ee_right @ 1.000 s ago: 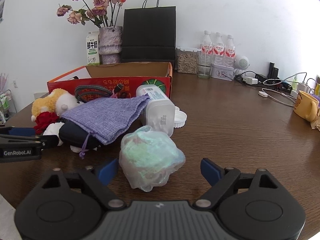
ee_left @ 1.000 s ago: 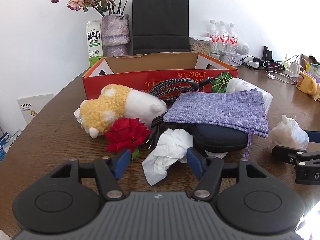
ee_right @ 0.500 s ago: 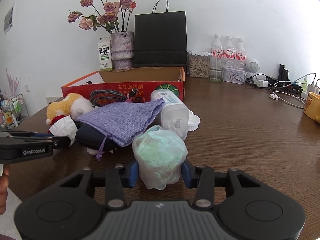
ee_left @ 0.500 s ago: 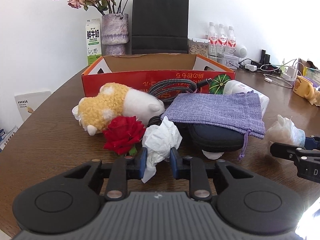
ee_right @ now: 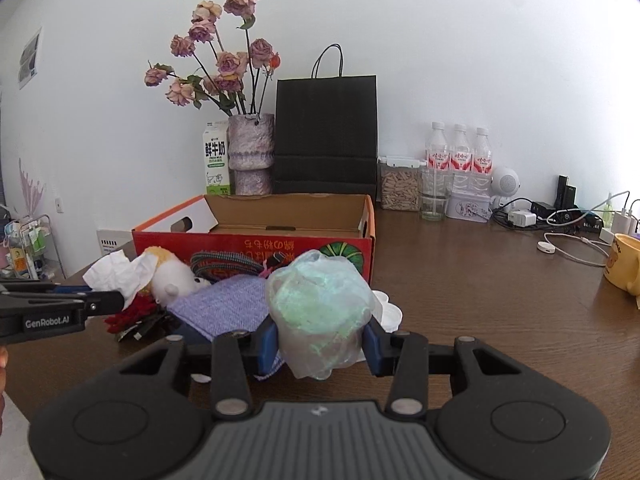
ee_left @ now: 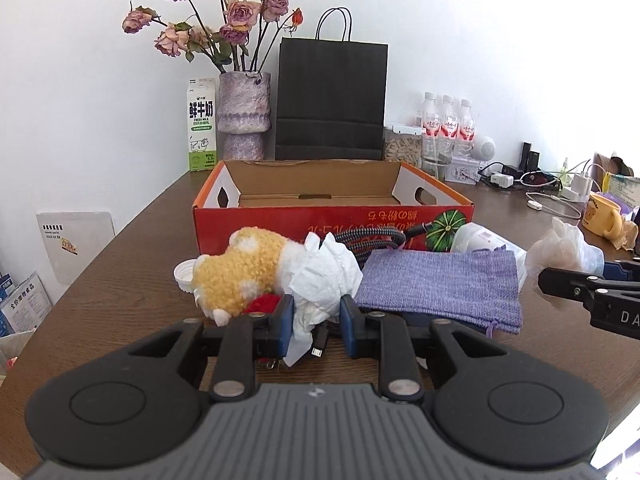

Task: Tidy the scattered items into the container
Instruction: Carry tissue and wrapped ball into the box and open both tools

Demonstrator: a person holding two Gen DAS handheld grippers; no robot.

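holding both loads clear of the tabletop (ee_left: 120, 276), i had the left gripper (ee_left: 316, 320) nearly closed on the crumpled white tissue (ee_left: 324, 280), and the right gripper (ee_right: 320, 340) part-closed around the crinkled plastic bag (ee_right: 320, 312); both sets of jaws had just been closing, each with its item between the pads. the red cardboard box (ee_left: 332, 220) lay straight ahead of both sets of jaws, its long axis running crosswise to my line of approach, its open top facing up beyond the near wall. from the left jaws the box was dead ahead past the plush toy (ee_left: 236, 276); from the right jaws it sat ahead and a little to the left, so i judged the left hand the nearer and squarer. the near wall was the edge to clear, so each load would need to ride above it. the purple pouch (ee_left: 440, 284) and braided cable (ee_left: 372, 240) lay below the path, while the box interior looked empty, leaving room to drop both.
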